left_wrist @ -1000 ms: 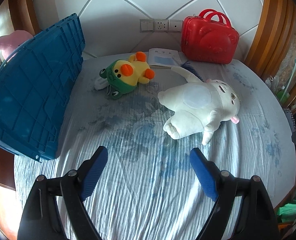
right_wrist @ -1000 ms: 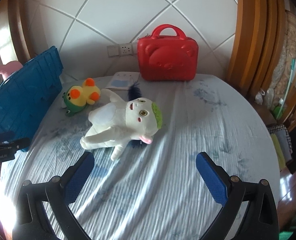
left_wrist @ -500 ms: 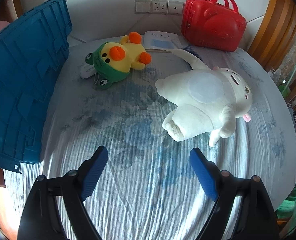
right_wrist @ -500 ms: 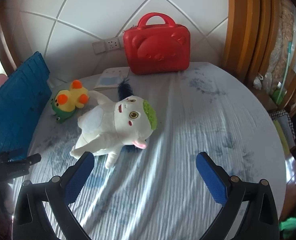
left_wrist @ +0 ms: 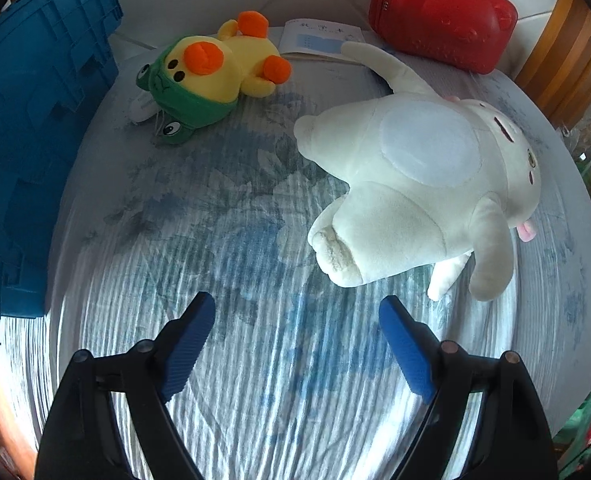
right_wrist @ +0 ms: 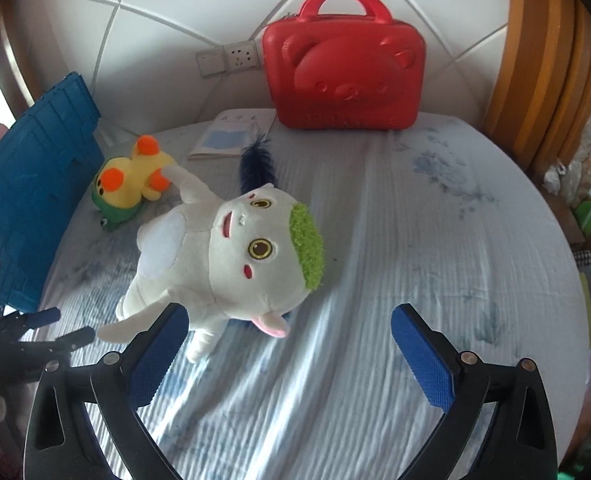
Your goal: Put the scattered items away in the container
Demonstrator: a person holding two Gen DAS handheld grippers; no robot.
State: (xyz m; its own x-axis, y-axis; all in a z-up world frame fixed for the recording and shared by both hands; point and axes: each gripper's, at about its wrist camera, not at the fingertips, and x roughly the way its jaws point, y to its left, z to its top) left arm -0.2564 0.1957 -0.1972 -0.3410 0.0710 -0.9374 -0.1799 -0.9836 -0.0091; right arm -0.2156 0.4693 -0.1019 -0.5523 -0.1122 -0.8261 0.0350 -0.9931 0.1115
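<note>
Approaching: both grippers over bed, nothing collected yet.
Left gripper: jaws spread, empty.
Right gripper: jaws spread, empty.
White plush: mid-bed; duck plush far left.
Blue crate: left edge.
Risk: bulky, soft plush may slip from a shallow pinch.

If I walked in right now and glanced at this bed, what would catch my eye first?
Probably the big white plush animal with a green tuft, lying in the middle of the bed. Behind it, a bright red bear-faced case stands against the wall, and a small yellow duck plush lies near the blue crate at the left.
</note>
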